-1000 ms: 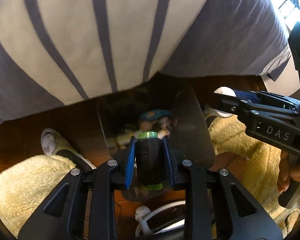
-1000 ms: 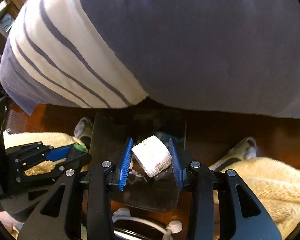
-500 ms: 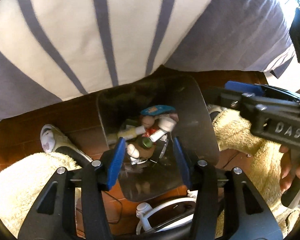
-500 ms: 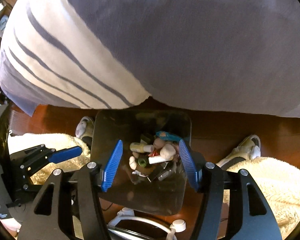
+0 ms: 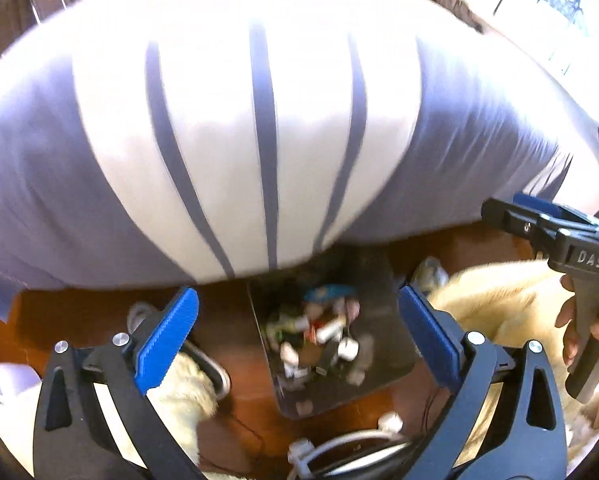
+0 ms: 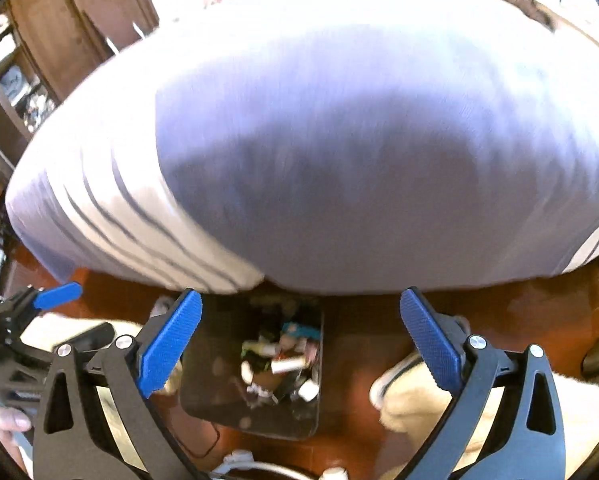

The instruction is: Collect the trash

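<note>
Trash (image 5: 319,336) sits in dark bin (image 5: 383,300) on floor below both tools: small tubes, caps, bits; prob light, stiff, roll easily, so pinch across mid-body. Left gripper (image 5: 297,336) & right gripper (image 6: 299,338) jaws opening, nothing between them

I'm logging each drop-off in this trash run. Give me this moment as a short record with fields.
left gripper: jaws opening, nothing between them
right gripper: jaws opening, nothing between them
trash bin: dark, on the wooden floor, below both grippers
bin contents: mixed small trash, too blurred to name
bedding: striped, overhangs the bin's far edge
</note>
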`<state>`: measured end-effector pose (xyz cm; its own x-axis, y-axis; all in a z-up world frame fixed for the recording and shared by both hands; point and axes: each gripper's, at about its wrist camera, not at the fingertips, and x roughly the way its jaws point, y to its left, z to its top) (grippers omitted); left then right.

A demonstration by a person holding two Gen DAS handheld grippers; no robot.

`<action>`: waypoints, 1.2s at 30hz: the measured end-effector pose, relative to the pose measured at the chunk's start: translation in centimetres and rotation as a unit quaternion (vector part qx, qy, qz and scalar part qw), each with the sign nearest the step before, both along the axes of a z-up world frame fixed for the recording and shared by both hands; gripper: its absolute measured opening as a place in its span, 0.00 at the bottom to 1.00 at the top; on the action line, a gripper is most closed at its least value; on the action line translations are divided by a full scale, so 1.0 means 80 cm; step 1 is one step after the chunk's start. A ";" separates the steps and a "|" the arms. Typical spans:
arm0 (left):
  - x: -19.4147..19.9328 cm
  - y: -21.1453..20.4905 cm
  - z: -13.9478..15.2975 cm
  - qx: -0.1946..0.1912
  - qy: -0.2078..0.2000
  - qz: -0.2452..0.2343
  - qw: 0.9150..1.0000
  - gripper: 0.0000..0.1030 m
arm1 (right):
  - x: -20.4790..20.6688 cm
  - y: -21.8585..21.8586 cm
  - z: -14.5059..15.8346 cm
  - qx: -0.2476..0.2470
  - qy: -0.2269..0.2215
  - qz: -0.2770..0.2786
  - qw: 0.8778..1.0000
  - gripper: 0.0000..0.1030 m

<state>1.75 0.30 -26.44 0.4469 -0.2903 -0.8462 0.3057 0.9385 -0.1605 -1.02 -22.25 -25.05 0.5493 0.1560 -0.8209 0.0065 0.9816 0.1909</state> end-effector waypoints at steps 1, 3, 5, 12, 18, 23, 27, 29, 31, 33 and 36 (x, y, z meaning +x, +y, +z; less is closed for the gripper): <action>0.001 0.003 0.017 -0.002 -0.016 0.003 1.000 0.92 | -0.001 -0.004 0.014 -0.002 -0.013 -0.004 1.000 0.97; 0.000 0.006 0.060 -0.005 -0.060 0.010 0.998 0.92 | -0.004 -0.010 0.048 -0.007 -0.047 -0.012 0.999 0.97; -0.002 0.010 0.098 -0.005 -0.100 0.022 0.995 0.92 | -0.010 -0.016 0.086 -0.013 -0.090 -0.020 0.996 0.97; -0.019 0.023 0.228 -0.033 -0.224 0.050 0.973 0.92 | -0.034 -0.018 0.207 -0.042 -0.212 -0.035 0.976 0.97; -0.043 0.023 0.300 -0.034 -0.300 0.063 0.951 0.92 | -0.050 -0.015 0.282 -0.051 -0.282 -0.040 0.957 0.97; -0.063 0.030 0.335 -0.044 -0.339 0.081 0.936 0.92 | -0.066 -0.019 0.318 -0.056 -0.321 -0.048 0.944 0.97; -0.072 0.039 0.347 -0.049 -0.350 0.095 0.931 0.92 | -0.074 -0.015 0.335 -0.061 -0.342 -0.052 0.936 0.97; -0.075 0.041 0.351 -0.053 -0.353 0.096 0.929 0.92 | -0.079 -0.015 0.342 -0.063 -0.347 -0.056 0.934 0.97; -0.077 0.042 0.353 -0.051 -0.356 0.097 0.928 0.92 | -0.081 -0.013 0.344 -0.066 -0.349 -0.057 0.933 0.97; -0.080 0.045 0.356 -0.051 -0.358 0.095 0.927 0.92 | -0.086 -0.011 0.346 -0.068 -0.349 -0.059 0.933 0.97; -0.081 0.046 0.355 -0.057 -0.356 0.094 0.928 0.92 | -0.094 -0.009 0.349 -0.065 -0.352 -0.066 0.931 0.97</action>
